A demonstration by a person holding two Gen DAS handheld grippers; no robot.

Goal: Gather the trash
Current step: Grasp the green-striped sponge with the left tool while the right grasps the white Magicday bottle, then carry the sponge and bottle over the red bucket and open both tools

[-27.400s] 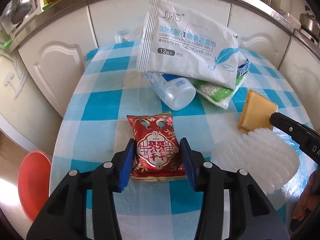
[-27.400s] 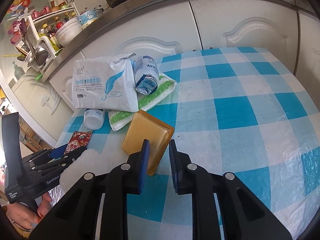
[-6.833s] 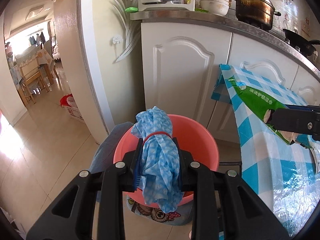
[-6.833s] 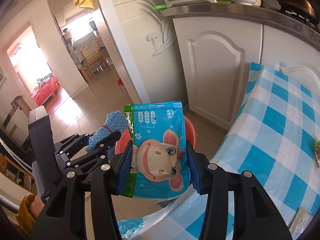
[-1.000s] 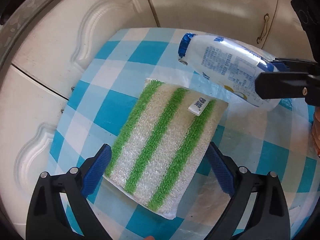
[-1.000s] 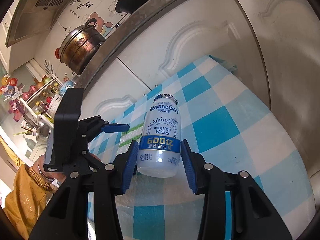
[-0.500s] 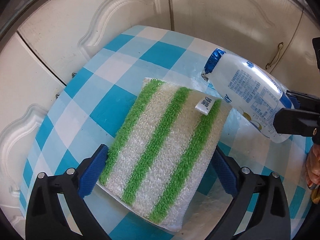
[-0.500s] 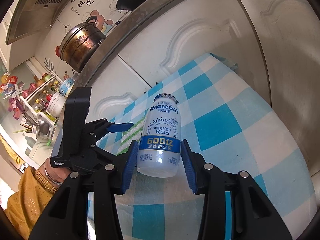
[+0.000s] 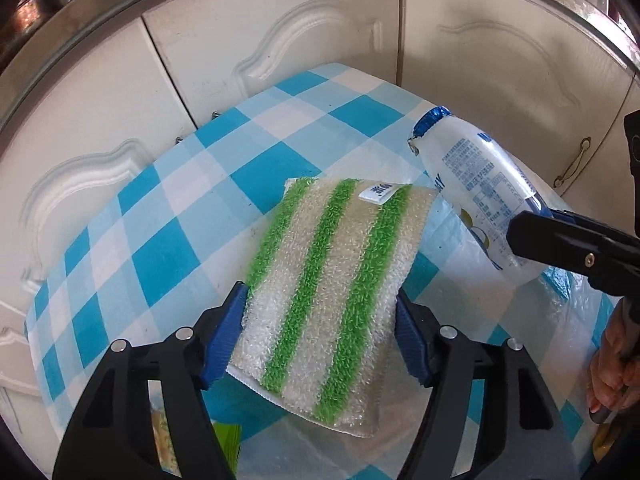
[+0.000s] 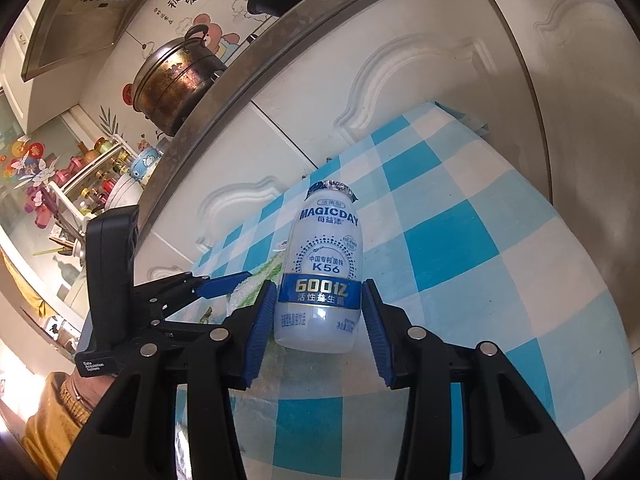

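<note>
A green-and-white striped scrub cloth [image 9: 332, 256] with a small label is clamped between the blue pads of my left gripper [image 9: 320, 332], its far end tilted over the blue-checked tablecloth [image 9: 168, 256]. My right gripper [image 10: 320, 320] is shut on a white "MAGICDAY K56" drink bottle [image 10: 324, 276] with a blue foil cap, held near its base. In the left wrist view the bottle [image 9: 476, 188] hangs right of the cloth, in the black right gripper [image 9: 568, 244]. In the right wrist view the left gripper's fingers [image 10: 224, 280] show left of the bottle, with a bit of cloth behind.
White cabinet doors [image 9: 280, 60] stand right behind the table's far edge. A steel counter edge [image 10: 256, 64] carries a brass pot [image 10: 172, 80]. A green packet [image 9: 228, 448] lies near the bottom left under my left gripper. A clear plastic film covers the tablecloth.
My left gripper has closed from wide open onto the striped cloth, and the view has swung toward the cabinets. My right gripper keeps holding the bottle, nearly unmoved.
</note>
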